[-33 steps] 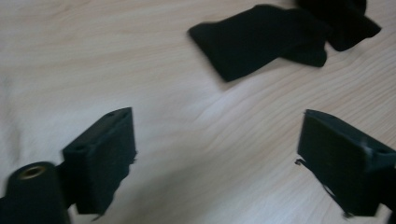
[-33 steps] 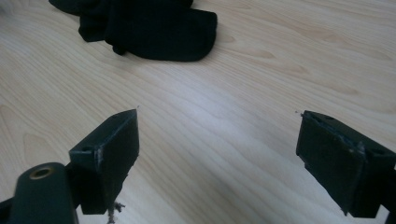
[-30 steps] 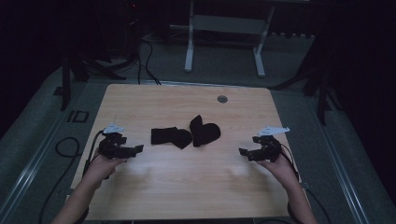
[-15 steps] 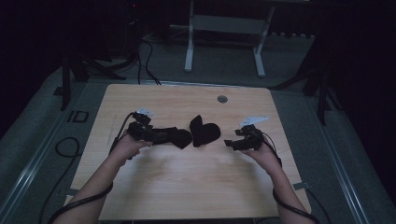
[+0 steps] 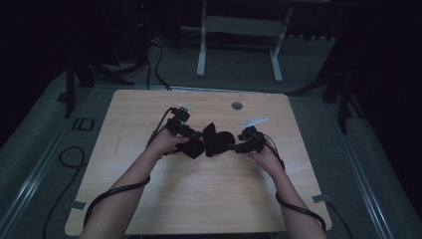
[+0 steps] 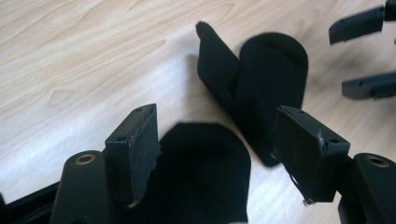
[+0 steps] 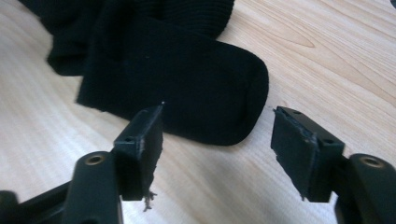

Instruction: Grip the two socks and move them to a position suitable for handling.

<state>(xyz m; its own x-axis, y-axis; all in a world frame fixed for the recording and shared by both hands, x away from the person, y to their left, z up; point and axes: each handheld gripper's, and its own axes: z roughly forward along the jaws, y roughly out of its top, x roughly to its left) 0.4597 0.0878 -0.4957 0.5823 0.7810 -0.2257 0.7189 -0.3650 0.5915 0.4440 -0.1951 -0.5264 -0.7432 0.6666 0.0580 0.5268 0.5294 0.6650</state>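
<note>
Both grippers sit at the middle of the table (image 5: pixel 149 199), closing in on two black socks from either side. In the high view the left gripper (image 5: pixel 191 134) is at about 9 o'clock of the pile and the right gripper (image 5: pixel 238 146) at about 3 o'clock. Its own camera shows the left gripper (image 6: pixel 215 154) with jaws spread wide and nothing between them; the rounded end of the left sock (image 6: pixel 201 172) lies flat on the wood just under and between the pads, not yet pinched. Farther off, toward 1 o'clock in that view, the right sock (image 6: pixel 261 79) lies folded over itself. The right gripper (image 7: pixel 217 149) is also wide open and empty, with the rounded end of the right sock (image 7: pixel 187 88) just ahead of its jaws at 12 o'clock, a strip of bare wood between. The two socks (image 5: pixel 209 142) touch or overlap at table centre; which lies on top I cannot tell. As a judgement, these are light, limp knit pieces: they will drape and sag when lifted, will not slip much against the pads, and nothing about them is fragile. A low pinch on a rounded end or along a folded edge, jaws nearly scraping the wood, looks the surest hold, since a grip on the flat middle could catch only one layer.
</note>
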